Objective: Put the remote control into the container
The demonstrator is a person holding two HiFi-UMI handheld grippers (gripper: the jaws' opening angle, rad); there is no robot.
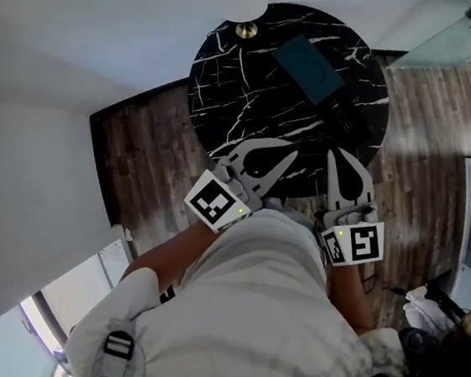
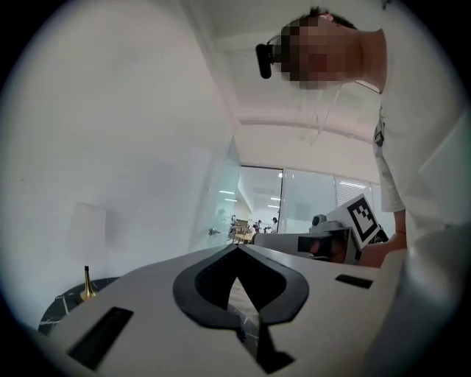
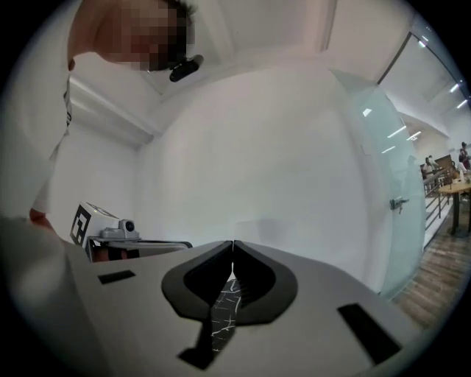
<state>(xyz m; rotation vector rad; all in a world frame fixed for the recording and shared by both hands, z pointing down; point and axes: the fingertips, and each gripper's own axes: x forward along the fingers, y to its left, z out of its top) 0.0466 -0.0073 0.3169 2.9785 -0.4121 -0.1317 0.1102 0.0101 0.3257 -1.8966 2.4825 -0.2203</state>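
A dark teal rectangular container (image 1: 313, 68) lies at the far right of the round black marble table (image 1: 240, 81). Just nearer on the table's right side, a dark remote control (image 1: 346, 120) is hard to make out against the marble. My left gripper (image 1: 292, 144) hovers over the table's near edge, jaws closed tip to tip on nothing (image 2: 237, 247). My right gripper (image 1: 335, 152) is beside it at the near right edge, short of the remote, also shut and empty (image 3: 233, 243). Both gripper views point upward at walls and ceiling; neither shows remote or container.
A brass lamp base (image 1: 245, 30) under a white shade stands at the table's far edge, and the brass base (image 2: 87, 283) also shows in the left gripper view. Wooden floor (image 1: 148, 159) surrounds the table. White walls are at left, a glass partition (image 3: 383, 169) at right.
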